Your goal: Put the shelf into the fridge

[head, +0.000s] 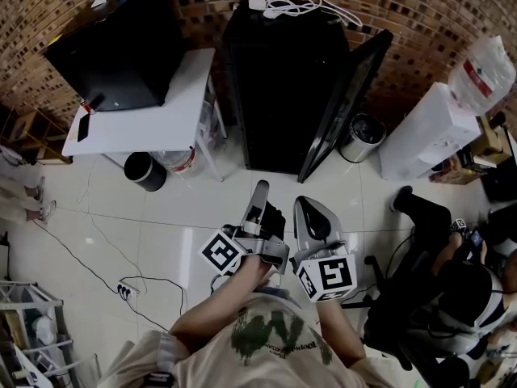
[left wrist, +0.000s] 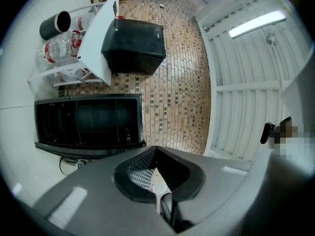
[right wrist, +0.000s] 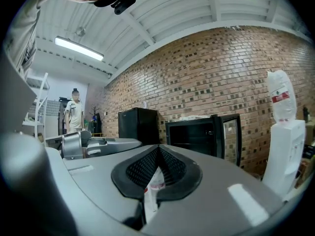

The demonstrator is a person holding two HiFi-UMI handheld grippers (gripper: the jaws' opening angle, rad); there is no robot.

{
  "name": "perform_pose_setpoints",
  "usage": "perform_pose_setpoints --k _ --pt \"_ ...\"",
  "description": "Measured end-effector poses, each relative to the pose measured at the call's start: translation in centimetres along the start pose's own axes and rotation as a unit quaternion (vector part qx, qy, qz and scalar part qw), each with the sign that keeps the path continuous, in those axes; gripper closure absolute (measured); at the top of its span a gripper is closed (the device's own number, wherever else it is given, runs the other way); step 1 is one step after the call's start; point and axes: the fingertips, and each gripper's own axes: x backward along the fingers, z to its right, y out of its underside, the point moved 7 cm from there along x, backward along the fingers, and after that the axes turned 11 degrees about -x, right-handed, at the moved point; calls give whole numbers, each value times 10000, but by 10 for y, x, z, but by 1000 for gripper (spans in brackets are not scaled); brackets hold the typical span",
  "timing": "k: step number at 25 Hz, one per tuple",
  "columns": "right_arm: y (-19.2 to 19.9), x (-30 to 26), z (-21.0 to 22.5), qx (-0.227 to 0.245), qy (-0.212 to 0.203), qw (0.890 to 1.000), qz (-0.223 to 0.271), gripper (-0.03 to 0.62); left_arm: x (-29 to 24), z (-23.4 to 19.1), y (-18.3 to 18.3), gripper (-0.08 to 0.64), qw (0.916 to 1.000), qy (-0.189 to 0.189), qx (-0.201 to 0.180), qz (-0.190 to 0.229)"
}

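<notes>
Your left gripper (head: 259, 189) and right gripper (head: 304, 207) in front of the open fridge (head: 283, 87), jaws of both pressed together, white tabletop (head: 182, 95) beside the fridge

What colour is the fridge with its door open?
Black. The tall open-doored fridge shows best in the head view.

We are looking at a rough, matt brick wall (head: 420, 23) across the top of the frame, a glossy tiled floor (head: 161, 208) catching light below it, a smooth black fridge (head: 283, 79) at upper centre, and matt grey plastic shells on the left gripper (head: 258, 189) and right gripper (head: 307, 208).
</notes>
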Motion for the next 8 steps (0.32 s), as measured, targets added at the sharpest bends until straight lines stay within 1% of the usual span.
perform_pose_setpoints --k 5,8 --pt "4 -4 -20 29 39 10000 8 592 10 2 -15 560 10000 48 44 -57" --pt "6 -5 -32 47 50 10000 -1 592 18 3 -22 560 9998 57 152 -72"
